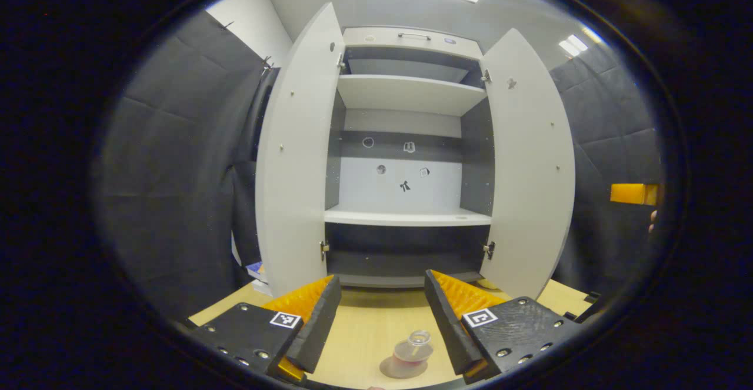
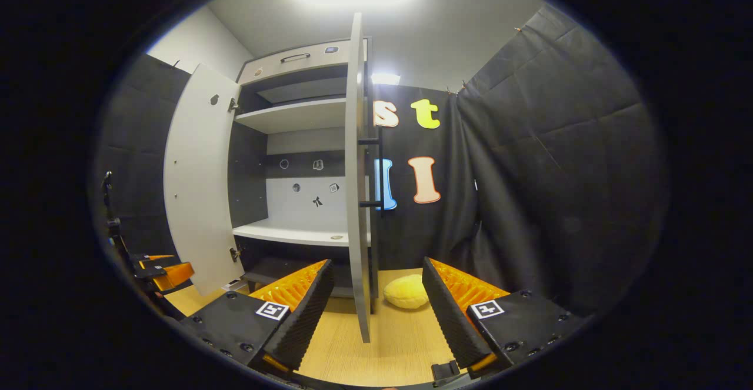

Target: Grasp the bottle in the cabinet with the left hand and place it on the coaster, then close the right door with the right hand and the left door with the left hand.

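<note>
Now the bottle (image 1: 412, 352) stands on its coaster (image 1: 393, 369) on the bench (image 1: 365, 331), between the left tongs (image 1: 382, 302), which gape wide and hold nothing. Beyond, the cabinet (image 1: 406, 96) has its left door (image 1: 294, 160) and right door (image 1: 529, 166) open. Right tongs (image 2: 376, 296) spread wide near the right door's edge, beside a yellow cushion (image 2: 406, 291).

- The left gripper (image 1: 382, 313) hangs with its jaws spread apart above the wooden table (image 1: 365, 331).
- Between and below its fingers, the bottle (image 1: 412, 352) stands on a round coaster (image 1: 393, 370).
- The cabinet (image 1: 406, 160) faces it, with the left door (image 1: 294, 160) and right door (image 1: 526, 166) both swung open.
- Its shelves (image 1: 407, 217) are bare.
</note>
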